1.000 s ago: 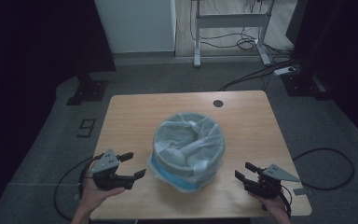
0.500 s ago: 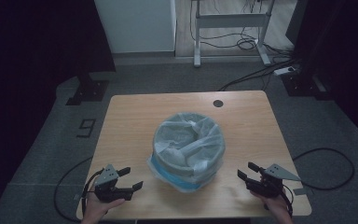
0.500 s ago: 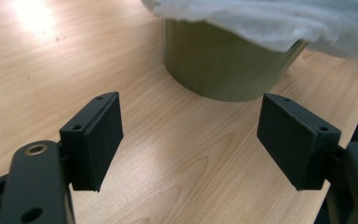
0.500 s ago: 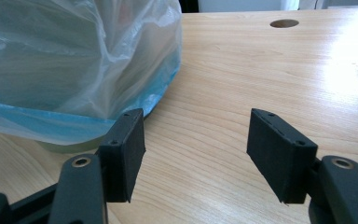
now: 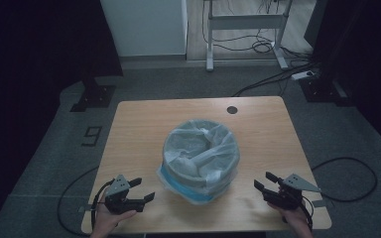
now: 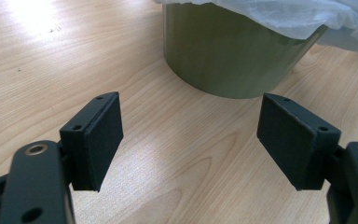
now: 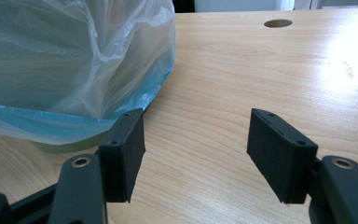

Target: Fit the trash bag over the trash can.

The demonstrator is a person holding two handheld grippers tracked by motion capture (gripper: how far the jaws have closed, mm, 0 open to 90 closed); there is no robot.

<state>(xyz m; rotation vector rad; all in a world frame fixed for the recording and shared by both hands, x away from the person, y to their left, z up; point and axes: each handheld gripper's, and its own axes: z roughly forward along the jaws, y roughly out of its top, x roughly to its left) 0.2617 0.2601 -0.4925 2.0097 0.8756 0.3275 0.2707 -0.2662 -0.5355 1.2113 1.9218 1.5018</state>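
High view shows the round olive-green bin (image 5: 198,171) lined with a clear, blue-edged plastic bag (image 5: 201,144) between the two grippers on the pale wooden table (image 5: 144,124); the left gripper (image 5: 141,191) sits just beside it, jaws spread and empty; the right gripper (image 5: 264,182) likewise gapes, holding nothing.

Both grippers are black. The left gripper (image 5: 135,190) carries a grey three-cornered plate on top, and a dark cable loops away from it. The right gripper (image 5: 266,182) wears the same grey plate and trails a black cable too. Up close, each jaw ends in a flat rectangular black pad with small screw holes, hinged on brass-coloured pivots. The hands look bare, though it is dim.
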